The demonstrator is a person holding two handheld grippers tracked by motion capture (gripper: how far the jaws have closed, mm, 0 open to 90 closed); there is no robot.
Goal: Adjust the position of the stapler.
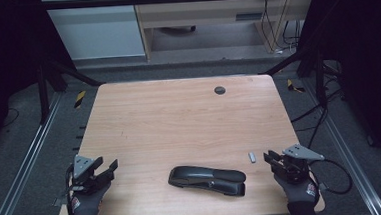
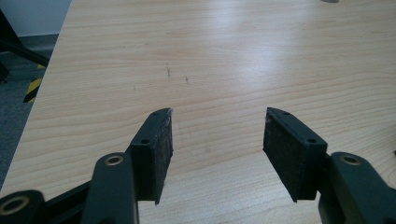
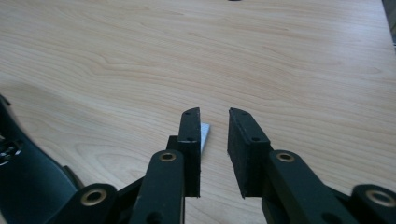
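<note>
Though no writing reads, a black stapler (image 1: 207, 180) lies on the table (image 1: 179, 118).

Lab: framed rig (image 1: 47, 86), cables (image 1: 324, 114)

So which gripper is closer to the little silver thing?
Right. The right gripper sits just beside the little silver thing; the left gripper is across the table, beyond the black stapler.

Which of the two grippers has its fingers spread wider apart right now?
The left gripper: its fingers stand far apart over bare table. The right gripper has a narrow gap, beside a small grey piece.
</note>
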